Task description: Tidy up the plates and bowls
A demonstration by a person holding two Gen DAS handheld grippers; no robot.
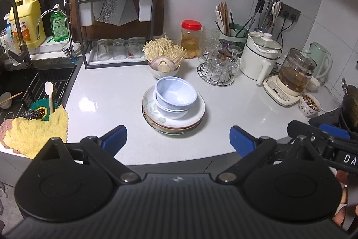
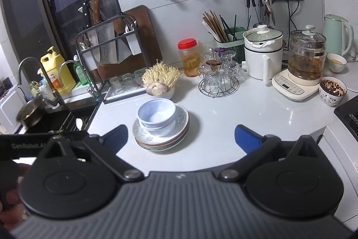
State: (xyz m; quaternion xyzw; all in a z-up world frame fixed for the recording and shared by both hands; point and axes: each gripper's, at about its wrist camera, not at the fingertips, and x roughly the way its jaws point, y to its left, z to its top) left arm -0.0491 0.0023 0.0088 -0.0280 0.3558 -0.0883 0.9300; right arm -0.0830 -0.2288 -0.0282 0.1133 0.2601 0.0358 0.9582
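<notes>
the left claw (image 1: 178, 138) is hanging released over the near edge of the white counter (image 1: 107, 91), its 2 blue pads spread wide with nothing between them. the right claw (image 2: 181, 138) is likewise standing fully released and empty, low in its own frame; part of it is showing at the right edge of the left wrist view.

the stack of plates (image 1: 173, 120) is sitting in the middle of the counter, just beyond both claws, with 2 pale blue bowls (image 1: 175, 93) nested on top, shifted toward the upper left of the plates and tilting slightly. bare counter is lying all around the stack: a wide strip to its left reaching the sink edge (image 1: 73, 73), and another to its right reaching the tea kettle base (image 1: 282, 91).

directly behind the stack, at centre frame, a small bowl of mushrooms (image 1: 164, 57) is standing near it but apart. the glass rack (image 1: 216, 68) is sitting to the upper right, the red-lidded jar (image 1: 191, 39) behind that, and the knife rack (image 1: 116, 21) at upper left. a yellow cloth (image 1: 38, 133) is draping over the counter's left front corner beside the sink. a patterned cup (image 1: 310, 104) is standing near the right edge of the frame.
</notes>
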